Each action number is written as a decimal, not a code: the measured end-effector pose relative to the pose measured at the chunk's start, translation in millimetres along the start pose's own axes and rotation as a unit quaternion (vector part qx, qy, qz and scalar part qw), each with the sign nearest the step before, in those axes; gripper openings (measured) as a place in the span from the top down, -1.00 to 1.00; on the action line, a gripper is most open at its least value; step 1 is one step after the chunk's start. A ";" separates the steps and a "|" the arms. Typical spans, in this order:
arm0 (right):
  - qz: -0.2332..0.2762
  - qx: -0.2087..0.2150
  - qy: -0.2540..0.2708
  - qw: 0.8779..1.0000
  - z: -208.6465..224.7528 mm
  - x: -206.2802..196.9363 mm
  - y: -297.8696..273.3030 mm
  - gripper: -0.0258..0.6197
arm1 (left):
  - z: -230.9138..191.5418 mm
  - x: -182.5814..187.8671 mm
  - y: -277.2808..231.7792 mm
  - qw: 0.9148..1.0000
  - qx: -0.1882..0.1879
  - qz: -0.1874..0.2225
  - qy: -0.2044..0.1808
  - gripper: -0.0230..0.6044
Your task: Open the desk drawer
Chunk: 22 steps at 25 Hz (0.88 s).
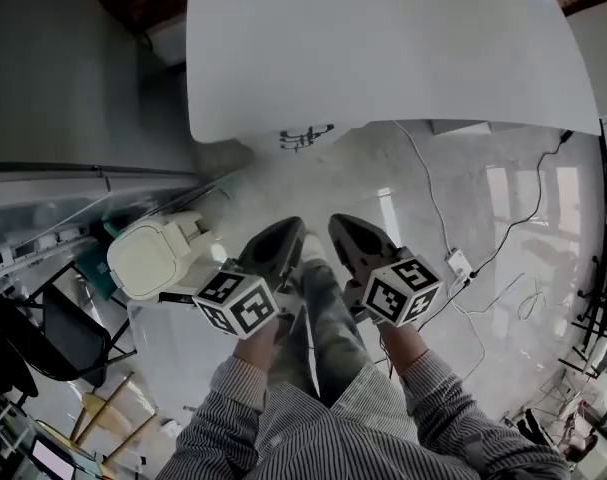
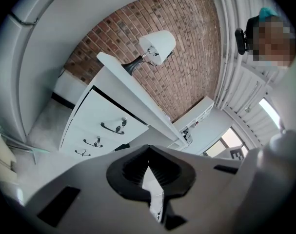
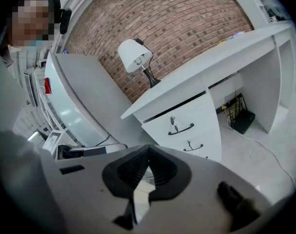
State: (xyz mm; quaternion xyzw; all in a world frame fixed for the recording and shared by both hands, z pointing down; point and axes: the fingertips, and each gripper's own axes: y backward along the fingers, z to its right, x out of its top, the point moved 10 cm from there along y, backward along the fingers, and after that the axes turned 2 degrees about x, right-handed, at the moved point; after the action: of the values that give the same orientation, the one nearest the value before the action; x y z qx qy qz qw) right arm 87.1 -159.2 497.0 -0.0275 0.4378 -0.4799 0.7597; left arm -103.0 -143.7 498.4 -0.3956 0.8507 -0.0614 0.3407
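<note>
Lying well beyond hand-held gripper [image 3: 148, 150]: drawer [image 3: 196, 118]

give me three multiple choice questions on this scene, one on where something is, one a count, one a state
1. Where does the lamp stand?
A on the desk top
B on the floor
C on a chair

2. How many drawer handles show in the left gripper view?
A one
B three
C five

3. How is the right tool?
A wide open
B shut on a handle
C shut, empty

Answers:
1 A, its dark base rests on the white top.
2 B, three dark handles sit one below another.
3 C, its jaws meet with nothing between them, and the handles are far off.
</note>
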 end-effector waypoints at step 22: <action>0.052 0.041 -0.204 0.977 92.3 -31.7 -62.8 0.86 | -87.5 -24.7 -70.4 0.996 0.011 0.011 0.092 0.89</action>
State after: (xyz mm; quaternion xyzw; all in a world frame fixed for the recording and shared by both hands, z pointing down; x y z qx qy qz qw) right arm 101.6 -204.0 603.0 -0.0707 0.2540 -0.4416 0.8576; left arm -102.3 -188.3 604.4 -0.3748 0.8823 -0.1030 0.2656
